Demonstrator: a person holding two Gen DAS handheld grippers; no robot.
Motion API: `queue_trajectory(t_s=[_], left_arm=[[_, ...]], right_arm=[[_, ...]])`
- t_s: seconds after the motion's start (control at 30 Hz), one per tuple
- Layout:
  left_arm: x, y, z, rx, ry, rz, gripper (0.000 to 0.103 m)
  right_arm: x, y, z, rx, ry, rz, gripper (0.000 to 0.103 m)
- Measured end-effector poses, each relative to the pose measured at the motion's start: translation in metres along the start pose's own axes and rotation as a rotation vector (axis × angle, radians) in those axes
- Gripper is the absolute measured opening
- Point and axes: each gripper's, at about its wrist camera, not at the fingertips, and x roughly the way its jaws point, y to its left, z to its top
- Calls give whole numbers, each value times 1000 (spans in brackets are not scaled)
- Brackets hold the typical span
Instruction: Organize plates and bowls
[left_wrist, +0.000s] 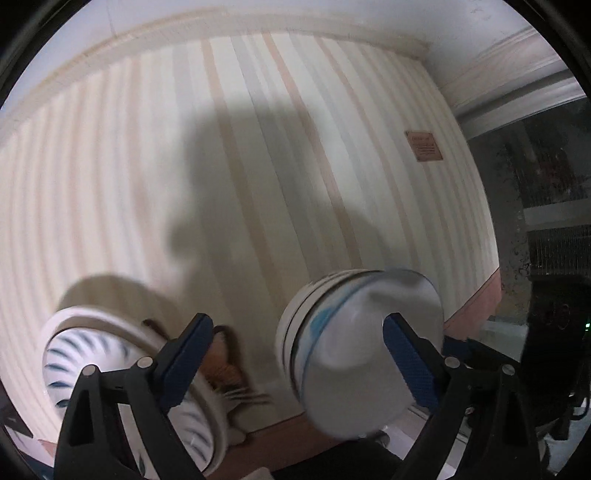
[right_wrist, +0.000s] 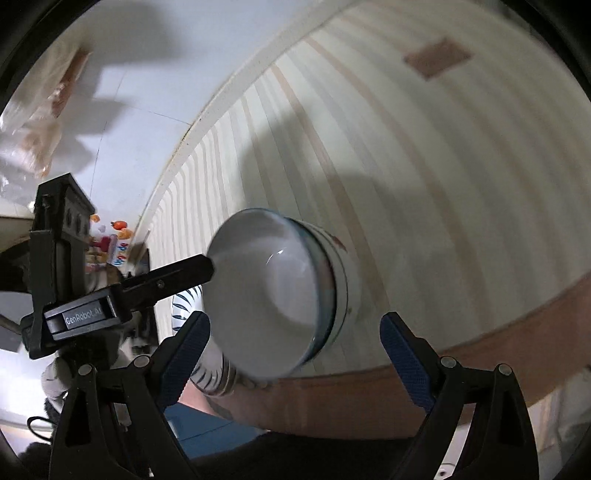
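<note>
Both tools released over the striped surface

We see the left tool (left_wrist: 297, 354) spread wide, bowl stack (left_wrist: 354, 354) lower right, patterned plates (left_wrist: 122, 373) lower left; right tool (right_wrist: 295, 354) gapes, gripping nothing.

Home dining table (left_wrist: 258, 147) — striped cloth, crockery.

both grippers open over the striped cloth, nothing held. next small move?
Probably ease the right gripper toward the stack of bowls, jaws straddling the top rim. Both grippers look open and empty, and that stack sits nearest its fingers; the striped plates lie further left.
</note>
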Motion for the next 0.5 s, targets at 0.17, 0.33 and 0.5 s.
queue_trajectory(t_s=[0.17,0.33,0.5], left_arm=[[37,-2,9,-4,106,-61,84],[58,-3,9,-17,172,-129,66],[55,-1,5,-37,139,-135,66]], right_arm=[[35,-24,14,19,57,55,95],[60,-40,20,42,112,98,79],[81,-46,21,51,152,124,62]])
